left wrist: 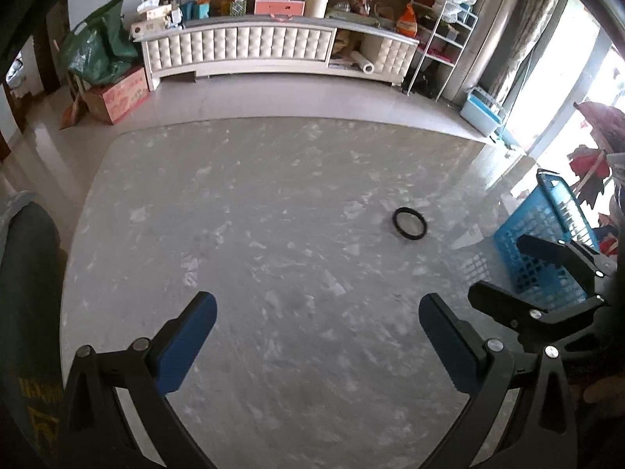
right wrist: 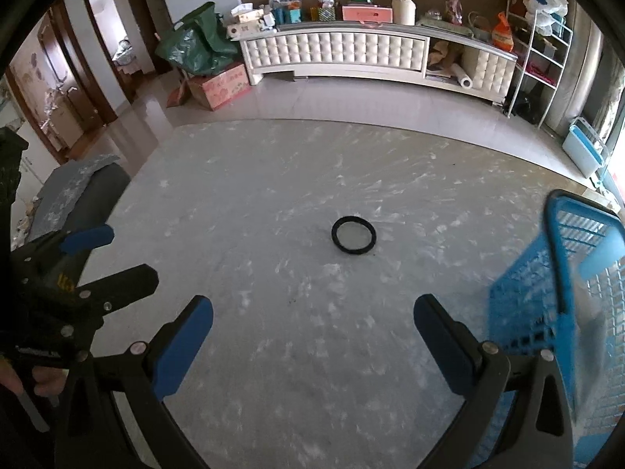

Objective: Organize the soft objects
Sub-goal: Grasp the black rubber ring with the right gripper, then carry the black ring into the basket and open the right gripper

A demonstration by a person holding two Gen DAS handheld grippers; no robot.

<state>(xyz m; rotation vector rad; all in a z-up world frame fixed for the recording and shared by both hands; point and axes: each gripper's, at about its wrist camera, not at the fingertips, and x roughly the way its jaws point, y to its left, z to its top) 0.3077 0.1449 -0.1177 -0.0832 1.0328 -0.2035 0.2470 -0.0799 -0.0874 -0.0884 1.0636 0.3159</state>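
A black ring [left wrist: 409, 223] lies flat on the grey marbled table [left wrist: 273, 195], right of centre; in the right wrist view the ring [right wrist: 354, 235] lies ahead of my right gripper. A blue plastic basket [left wrist: 547, 242] stands at the table's right side; it fills the right edge of the right wrist view [right wrist: 558, 293]. My left gripper [left wrist: 317, 312] is open and empty above the table. My right gripper [right wrist: 313, 312] is open and empty, with the basket beside its right finger. Each gripper shows in the other's view: the right one [left wrist: 547, 273], the left one [right wrist: 105, 258].
A dark chair back [right wrist: 78, 195] stands at the table's left edge. Beyond the table are a tiled floor, a long white cabinet [left wrist: 273, 47] loaded with boxes, a green bag on a cardboard box [left wrist: 105, 62], a wire shelf [left wrist: 441, 39] and a blue-white crate [left wrist: 482, 111].
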